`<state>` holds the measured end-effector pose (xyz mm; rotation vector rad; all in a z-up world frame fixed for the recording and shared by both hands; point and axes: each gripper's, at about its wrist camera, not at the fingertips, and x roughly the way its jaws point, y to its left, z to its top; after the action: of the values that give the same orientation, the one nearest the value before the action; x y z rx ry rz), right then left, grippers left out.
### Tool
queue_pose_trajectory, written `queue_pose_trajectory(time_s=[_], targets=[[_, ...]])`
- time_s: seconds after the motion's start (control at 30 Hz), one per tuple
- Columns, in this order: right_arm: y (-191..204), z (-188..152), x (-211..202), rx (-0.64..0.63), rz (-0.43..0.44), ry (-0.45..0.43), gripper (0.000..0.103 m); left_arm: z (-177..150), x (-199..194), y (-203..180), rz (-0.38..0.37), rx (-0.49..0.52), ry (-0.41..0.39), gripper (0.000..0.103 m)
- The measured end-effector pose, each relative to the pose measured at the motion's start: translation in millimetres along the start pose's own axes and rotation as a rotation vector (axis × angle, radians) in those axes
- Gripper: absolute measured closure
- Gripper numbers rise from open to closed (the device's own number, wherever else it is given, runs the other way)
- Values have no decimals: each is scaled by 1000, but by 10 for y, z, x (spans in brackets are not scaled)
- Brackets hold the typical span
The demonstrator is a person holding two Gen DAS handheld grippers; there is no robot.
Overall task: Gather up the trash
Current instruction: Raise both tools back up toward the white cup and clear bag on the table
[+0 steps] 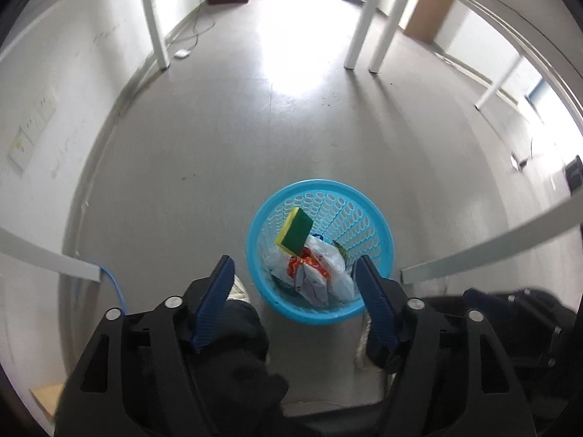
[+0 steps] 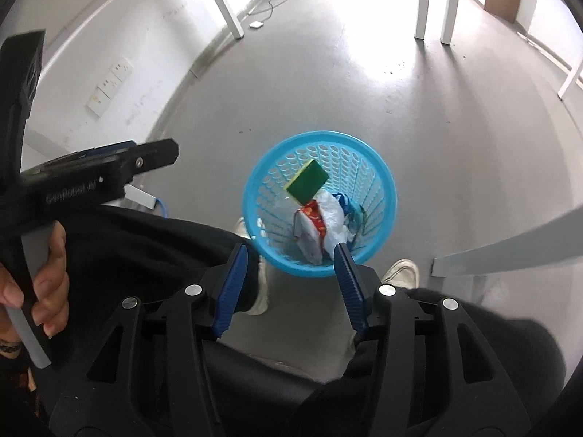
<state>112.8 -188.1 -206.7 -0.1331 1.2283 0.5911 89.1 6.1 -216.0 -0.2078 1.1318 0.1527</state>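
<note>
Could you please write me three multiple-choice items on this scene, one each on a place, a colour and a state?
1. Where is the sponge?
A. on the floor
B. inside the basket
C. in a claw

2. What colour is the basket?
A. blue
B. red
C. white

3. How do the two claws stand?
A. both open, holding nothing
B. both shut on trash
C. left shut, right open

Answers: 1 B, the sponge leans on the basket's inner wall above the plastic bag. 2 A, its perforated wall is light blue. 3 A, the left claw and right claw show wide gaps.
</note>
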Motion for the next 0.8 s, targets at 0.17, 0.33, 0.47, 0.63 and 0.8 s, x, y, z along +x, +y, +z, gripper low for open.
queue_pose_trajectory(time_s=[0.17, 0.33, 0.47, 0.63, 0.8], targets=[[103, -143, -387, -20, -25, -68, 46, -132, -369, 111, -32, -33, -25, 25], [233, -291, -641, -68, -34, -99, 45, -294, -668, 224, -83, -83, -69, 24], [310, -388, -923, -84, -15, -157, 39, -446, -929, 248, -97, -89, -127, 24], [378, -544, -1227, -97, -45, -232, 35, -627, -1365, 174, -38, -20, -270, 18], [396, -596, -1561, -86, -44, -311, 27, -706, -1712, 163, -60, 0, -357, 7]])
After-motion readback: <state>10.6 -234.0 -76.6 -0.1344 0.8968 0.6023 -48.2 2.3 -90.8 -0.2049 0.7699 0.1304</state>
